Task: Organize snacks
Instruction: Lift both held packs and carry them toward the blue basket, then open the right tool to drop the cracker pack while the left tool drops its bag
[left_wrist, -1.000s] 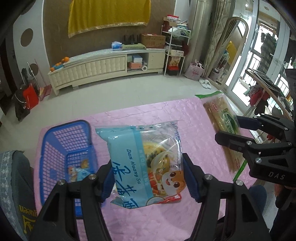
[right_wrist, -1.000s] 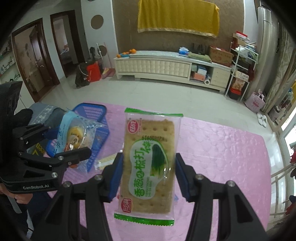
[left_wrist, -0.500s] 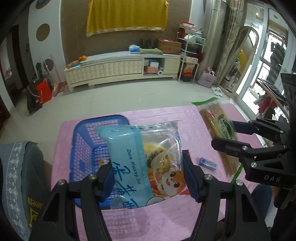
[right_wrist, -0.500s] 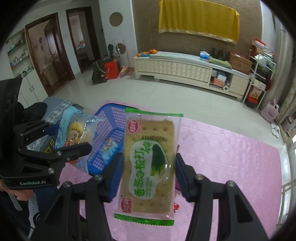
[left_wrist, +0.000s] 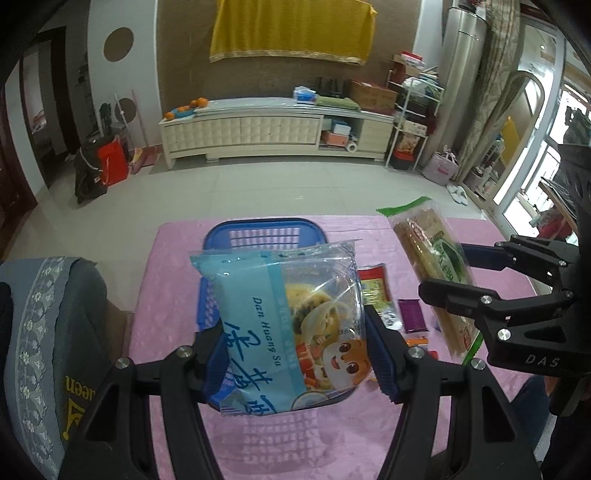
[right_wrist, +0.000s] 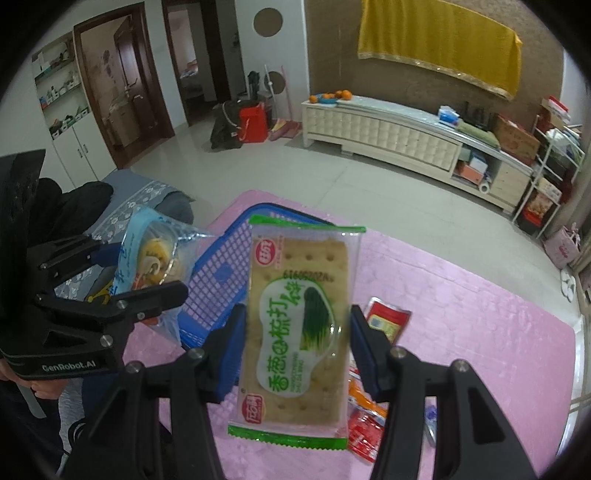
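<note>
Pink quilted cloth covered the worktop (left_wrist: 258, 443), with a tiled floor and a long white cabinet (left_wrist: 258, 129) behind it. Left tool (left_wrist: 295, 354) held a blue pastry bag (left_wrist: 280, 325) upright, its blue pads pressed on the bag's two sides. That bag hung over the blue basket (left_wrist: 258, 236), which stood toward the worktop's far left corner; whether the bag touched the basket could not be told. Right tool (right_wrist: 297, 343) gripped a green-edged cracker pack (right_wrist: 295, 325) by its long sides, lifted clear of the cloth. In the left view the cracker pack (left_wrist: 432, 269) stood to the right of the pastry bag, apart from it. On the cloth just right of the basket lay a red-and-yellow packet (left_wrist: 376, 291), a purple packet (left_wrist: 412, 315) beside it, and a few small red and orange packets (right_wrist: 364, 424) nearer the front edge. A grey cushion (left_wrist: 40, 332) with a patterned border sat off the worktop's left edge.
</note>
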